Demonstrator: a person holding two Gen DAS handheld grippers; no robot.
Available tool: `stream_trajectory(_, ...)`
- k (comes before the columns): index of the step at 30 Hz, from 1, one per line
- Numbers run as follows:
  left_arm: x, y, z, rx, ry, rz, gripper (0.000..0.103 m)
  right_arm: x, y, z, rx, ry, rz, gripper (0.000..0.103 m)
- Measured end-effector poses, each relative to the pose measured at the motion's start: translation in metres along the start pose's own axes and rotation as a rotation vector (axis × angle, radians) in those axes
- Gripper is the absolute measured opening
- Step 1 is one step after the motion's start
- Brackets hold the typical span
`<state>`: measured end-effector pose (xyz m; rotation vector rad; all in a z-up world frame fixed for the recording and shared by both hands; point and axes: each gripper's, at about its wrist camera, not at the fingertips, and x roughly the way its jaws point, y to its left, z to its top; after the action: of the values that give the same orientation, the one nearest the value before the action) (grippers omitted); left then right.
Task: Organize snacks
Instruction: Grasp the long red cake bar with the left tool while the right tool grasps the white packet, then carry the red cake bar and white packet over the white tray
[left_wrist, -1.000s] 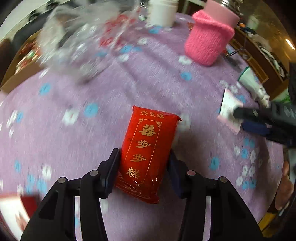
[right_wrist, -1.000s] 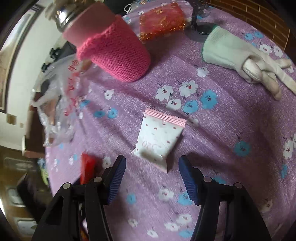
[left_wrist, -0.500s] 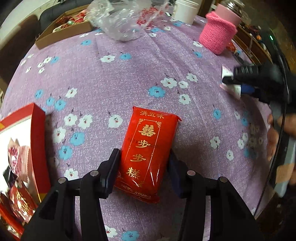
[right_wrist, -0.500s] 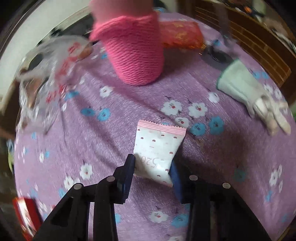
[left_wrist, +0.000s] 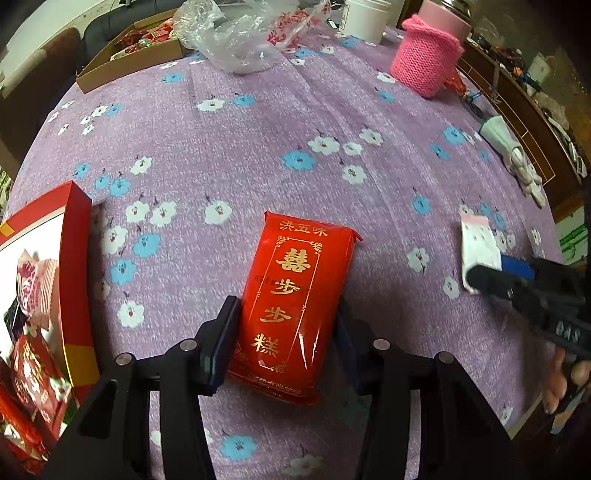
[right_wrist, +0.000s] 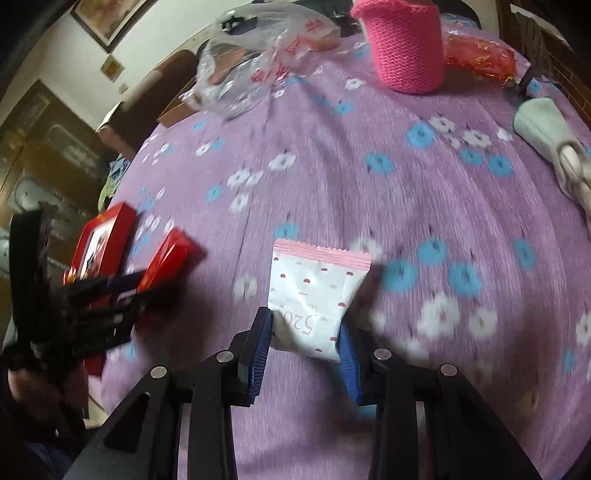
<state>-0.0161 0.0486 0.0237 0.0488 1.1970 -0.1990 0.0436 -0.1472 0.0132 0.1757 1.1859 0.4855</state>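
A red snack packet (left_wrist: 295, 295) with gold lettering sits between the pads of my left gripper (left_wrist: 286, 314), which is shut on it above the purple flowered cloth. The open red box (left_wrist: 74, 280), holding several wrapped snacks, stands just to its left. My right gripper (right_wrist: 304, 325) is shut on the lower end of a white packet (right_wrist: 314, 291) with pink dots and a pink top seam. The left wrist view shows that right gripper (left_wrist: 487, 273) with the white packet (left_wrist: 478, 240) at the right. In the right wrist view the left gripper (right_wrist: 129, 280) holds the red packet (right_wrist: 166, 258) beside the red box (right_wrist: 107, 236).
At the far side of the table stand a pink knitted cup sleeve (left_wrist: 424, 62), a crumpled clear plastic bag (left_wrist: 236, 33), a cardboard tray (left_wrist: 129, 62) and a white tub (left_wrist: 365, 16). A white glove (left_wrist: 517, 158) lies at the right edge, a red pouch (right_wrist: 480, 55) behind the sleeve.
My right gripper closed on the white packet and carried it left, away from the pink sleeve. My left gripper brought the red packet over beside the red box.
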Motion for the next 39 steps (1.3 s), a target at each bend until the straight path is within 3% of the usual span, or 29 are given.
stream_trajectory(6, -0.001, 0.007, 0.008, -0.041, 0.009, 0.011, 0.048, -0.011, 0.011, -0.008, -0.042, 0.019, -0.071, 0.043)
stream_trajectory(10, 0.001, 0.006, 0.009, 0.01, -0.003, 0.048, 0.055, -0.003, 0.025, -0.005, -0.07, 0.053, -0.153, 0.064)
stream_trajectory(14, 0.007, 0.007, 0.008, 0.054, -0.016, 0.055, 0.059, 0.005, 0.042, -0.01, -0.132, 0.052, -0.256, 0.064)
stream_trajectory(16, 0.008, 0.003, 0.008, 0.078, -0.031, 0.057, 0.059, 0.007, 0.05, -0.017, -0.182, 0.03, -0.314, 0.055)
stream_trajectory(19, 0.006, -0.001, 0.008, 0.097, -0.048, 0.047, 0.045, 0.005, 0.05, -0.02, -0.197, 0.015, -0.306, 0.051)
stream_trajectory(24, 0.0, -0.002, 0.009, 0.086, -0.054, 0.055, 0.044, 0.0, 0.046, -0.019, -0.165, 0.012, -0.269, 0.049)
stream_trajectory(39, -0.072, 0.012, 0.01, 0.051, -0.246, 0.115, 0.044, -0.017, 0.091, 0.005, -0.221, -0.1, -0.149, 0.049)
